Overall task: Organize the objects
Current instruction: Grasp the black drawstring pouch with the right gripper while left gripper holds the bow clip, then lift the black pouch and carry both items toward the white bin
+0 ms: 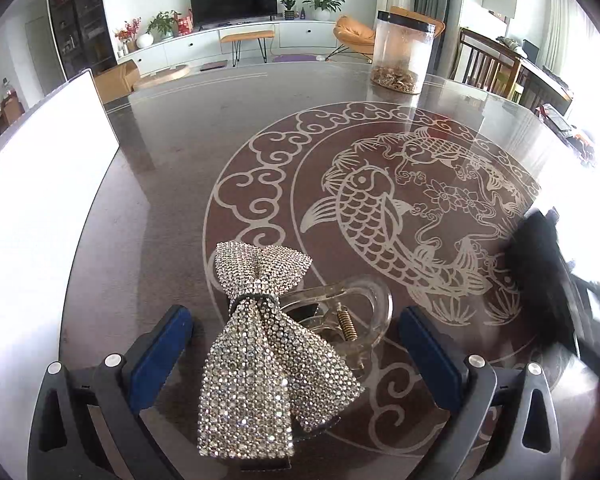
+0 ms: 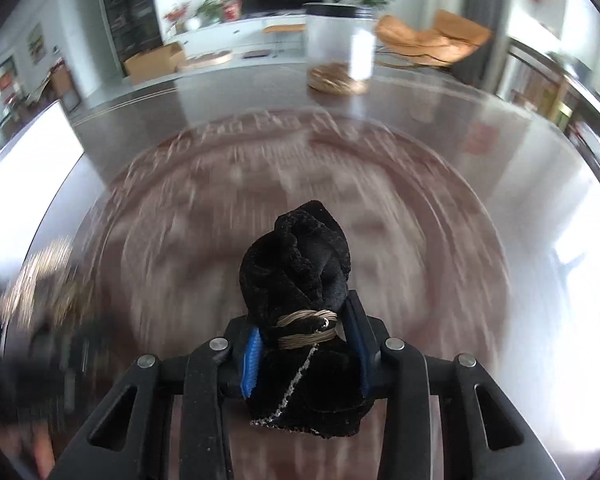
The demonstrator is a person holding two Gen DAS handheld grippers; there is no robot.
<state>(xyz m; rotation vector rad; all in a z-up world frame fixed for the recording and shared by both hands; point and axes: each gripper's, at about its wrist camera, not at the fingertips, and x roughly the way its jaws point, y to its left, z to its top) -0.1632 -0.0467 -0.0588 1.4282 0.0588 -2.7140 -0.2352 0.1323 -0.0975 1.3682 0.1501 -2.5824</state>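
A silver rhinestone bow (image 1: 260, 344) fixed to a clear plastic claw clip (image 1: 356, 312) lies on the glass table (image 1: 172, 184). My left gripper (image 1: 296, 348) is open, its blue pads (image 1: 160, 344) standing wide on either side of the bow without touching it. My right gripper (image 2: 305, 350) is shut on a black velvet hair bow (image 2: 300, 264) bound with gold thread, held above the table. In the left wrist view that black bow (image 1: 540, 276) shows as a dark blur at the right. The rhinestone bow (image 2: 44, 276) is a blurred glint at the left of the right wrist view.
A clear plastic jar (image 1: 402, 54) with a black rim and brown bits in its bottom stands at the table's far side, also seen as the jar (image 2: 338, 48). A white flat panel (image 1: 40, 184) lies along the left edge. A carp design (image 1: 380, 208) covers the table's middle.
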